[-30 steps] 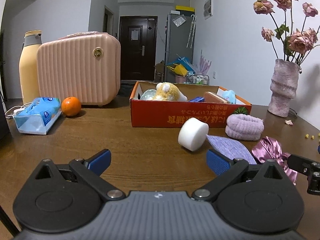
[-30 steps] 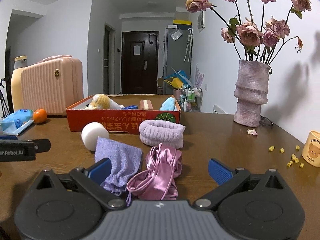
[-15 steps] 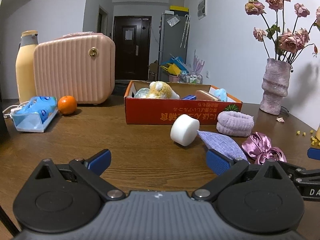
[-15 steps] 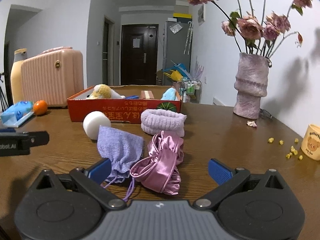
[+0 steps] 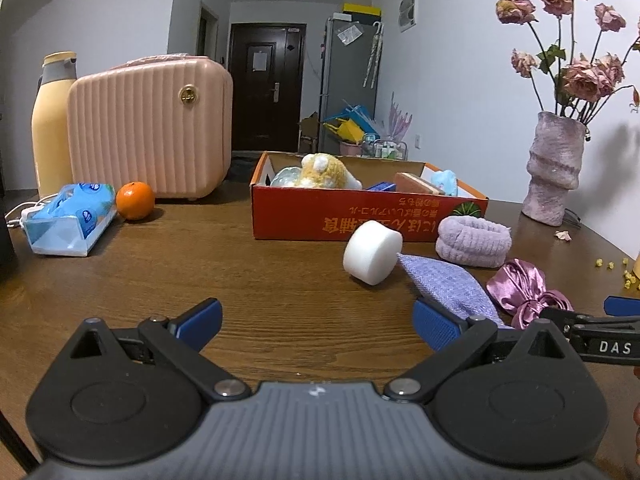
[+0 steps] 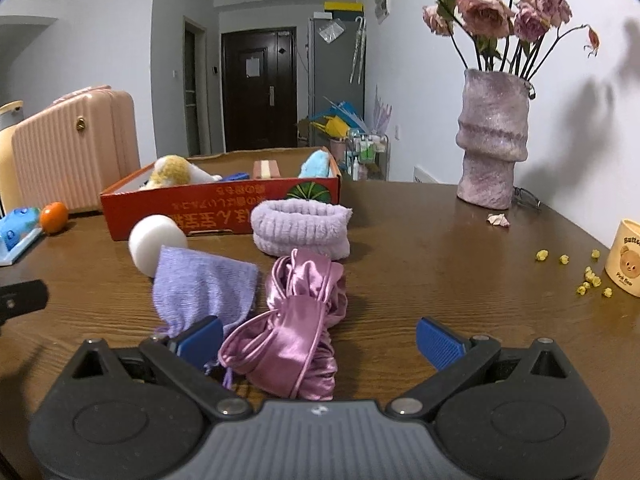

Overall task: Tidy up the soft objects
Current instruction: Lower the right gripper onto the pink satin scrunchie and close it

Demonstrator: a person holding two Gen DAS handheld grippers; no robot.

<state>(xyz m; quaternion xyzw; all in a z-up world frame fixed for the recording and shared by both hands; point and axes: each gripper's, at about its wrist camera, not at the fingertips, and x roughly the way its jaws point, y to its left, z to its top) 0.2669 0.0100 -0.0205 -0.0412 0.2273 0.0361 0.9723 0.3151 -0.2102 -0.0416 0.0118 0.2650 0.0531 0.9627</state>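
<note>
Satin scrunchie [image 6: 298, 320] lies on the desk [image 6: 440, 264] between your right gripper [image 6: 318, 340] fingers, spread wide, nothing held. Approach step: you need to push in and close, then go to the far red box [image 6: 224, 204]. Left gripper [image 5: 316, 320] wide too, idle.

Our left wrist camera sits low over the wooden table [image 5: 168, 264], looking forward toward the red cardboard box [image 5: 360, 216] and far door. Our right wrist camera faces likewise from further right, closer to the pink satin scrunchie [image 6: 296, 320]. Both share the box.
</note>
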